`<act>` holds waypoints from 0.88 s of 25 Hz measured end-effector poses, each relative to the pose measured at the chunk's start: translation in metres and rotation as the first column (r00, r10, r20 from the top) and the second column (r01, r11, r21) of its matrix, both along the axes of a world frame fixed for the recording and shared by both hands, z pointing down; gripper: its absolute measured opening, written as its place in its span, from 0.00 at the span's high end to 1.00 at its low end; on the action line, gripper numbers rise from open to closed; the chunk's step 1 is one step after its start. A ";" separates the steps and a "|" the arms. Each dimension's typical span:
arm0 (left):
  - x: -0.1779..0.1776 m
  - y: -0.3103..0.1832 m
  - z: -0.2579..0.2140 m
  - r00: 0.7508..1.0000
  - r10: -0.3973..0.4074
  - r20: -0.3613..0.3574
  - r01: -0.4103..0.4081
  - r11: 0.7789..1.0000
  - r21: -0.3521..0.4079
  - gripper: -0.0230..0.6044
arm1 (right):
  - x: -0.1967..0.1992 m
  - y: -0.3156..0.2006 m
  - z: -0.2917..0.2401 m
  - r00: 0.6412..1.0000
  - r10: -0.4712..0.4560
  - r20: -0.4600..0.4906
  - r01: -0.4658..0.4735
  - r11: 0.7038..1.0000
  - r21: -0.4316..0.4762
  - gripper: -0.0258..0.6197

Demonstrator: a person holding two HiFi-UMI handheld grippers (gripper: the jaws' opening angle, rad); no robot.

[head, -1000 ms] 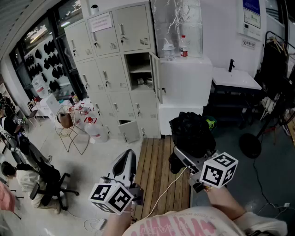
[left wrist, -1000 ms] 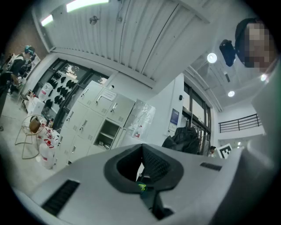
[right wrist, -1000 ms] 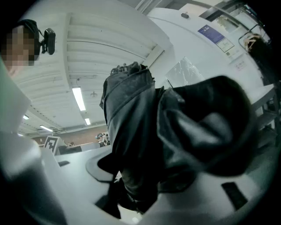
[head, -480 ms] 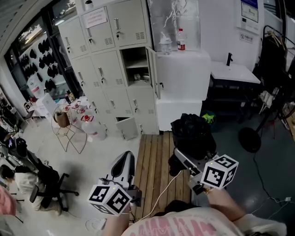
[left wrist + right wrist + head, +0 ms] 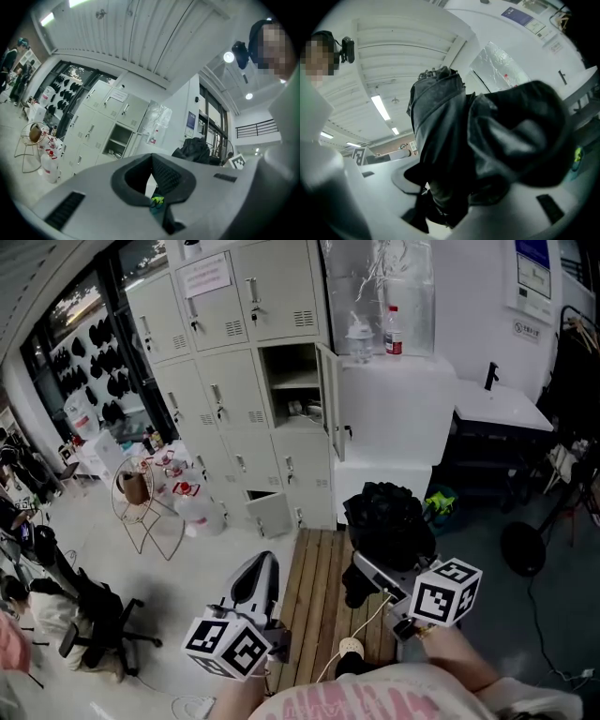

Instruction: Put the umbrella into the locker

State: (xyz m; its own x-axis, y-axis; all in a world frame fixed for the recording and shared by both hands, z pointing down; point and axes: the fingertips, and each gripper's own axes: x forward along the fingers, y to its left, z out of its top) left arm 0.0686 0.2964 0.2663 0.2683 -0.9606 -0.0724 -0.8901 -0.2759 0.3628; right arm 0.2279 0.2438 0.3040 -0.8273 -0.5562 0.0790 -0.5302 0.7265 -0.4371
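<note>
right gripper [image 5: 371,570] clamps the bunched black umbrella [image 5: 389,514] to carry it; left gripper [image 5: 255,585] closed, empty, kept free; open locker [image 5: 291,367] well ahead.

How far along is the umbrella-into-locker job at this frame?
Done: the umbrella is picked up, and one locker stands open. In hand: the right claw grips it, well short of the lockers. Left: carry it over and set it inside. The left claw is shut and empty.
</note>
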 end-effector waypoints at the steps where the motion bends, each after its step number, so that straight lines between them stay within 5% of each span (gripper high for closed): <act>1: -0.002 -0.013 -0.002 1.000 -0.006 0.000 0.006 1.000 0.005 0.96 | -0.004 -0.013 -0.001 1.000 -0.010 -0.001 0.010 1.000 0.003 0.58; 14: -0.019 -0.168 -0.026 0.997 -0.083 0.007 0.082 0.995 0.055 0.96 | -0.022 -0.185 -0.038 0.997 -0.073 0.015 0.072 0.993 0.095 0.58; 22: -0.022 -0.217 0.002 0.995 -0.103 -0.013 0.103 0.994 -0.021 0.96 | -0.024 -0.232 -0.013 0.996 -0.091 0.017 0.090 0.995 0.034 0.58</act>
State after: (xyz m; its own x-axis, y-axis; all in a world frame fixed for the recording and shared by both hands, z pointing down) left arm 0.0463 0.0797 0.2682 0.1668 -0.9844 -0.0553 -0.9083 -0.1752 0.3797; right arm 0.2036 0.0116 0.2913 -0.8756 -0.4809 0.0460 -0.4536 0.7856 -0.4209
